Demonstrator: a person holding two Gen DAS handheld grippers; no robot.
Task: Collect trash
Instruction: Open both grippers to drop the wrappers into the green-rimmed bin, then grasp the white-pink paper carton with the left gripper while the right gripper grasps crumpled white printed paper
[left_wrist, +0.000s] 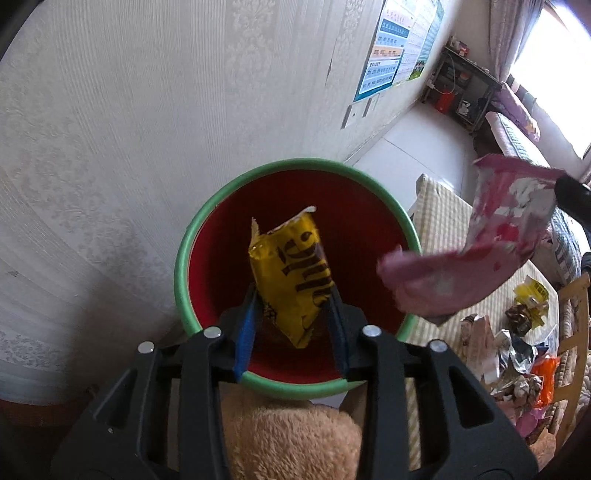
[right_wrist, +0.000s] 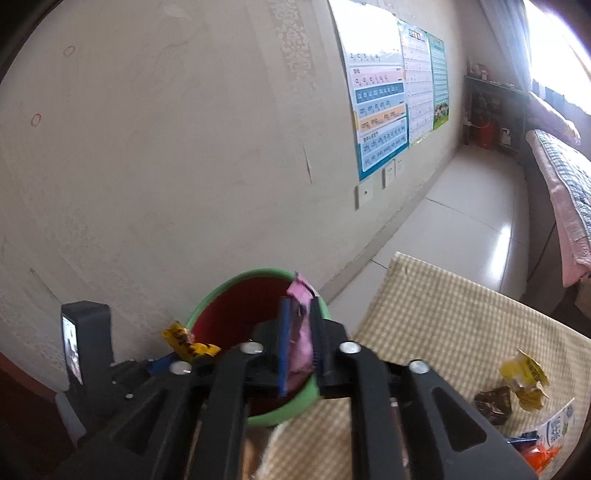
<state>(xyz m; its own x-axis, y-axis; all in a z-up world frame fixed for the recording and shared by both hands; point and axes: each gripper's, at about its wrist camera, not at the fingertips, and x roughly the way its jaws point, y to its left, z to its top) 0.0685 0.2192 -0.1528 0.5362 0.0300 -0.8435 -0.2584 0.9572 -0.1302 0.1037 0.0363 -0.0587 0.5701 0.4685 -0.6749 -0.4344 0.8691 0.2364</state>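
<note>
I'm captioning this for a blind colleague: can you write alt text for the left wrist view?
The left tongs hold a crinkled yellow plastic wrapper over a red plastic bin with a green rim by a pale wall. At right, a blurred pink-and-white snack bag hangs above a checked tablecloth strewn with more wrappers.

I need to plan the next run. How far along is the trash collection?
Done: nothing can be confirmed; the bin shows only red inside. In hand: the left gripper has a yellow wrapper between its jaws over the bin, and the right gripper has a pink wrapper between its jaws at the rim. Left: a pile of wrappers on the checked cloth.
</note>
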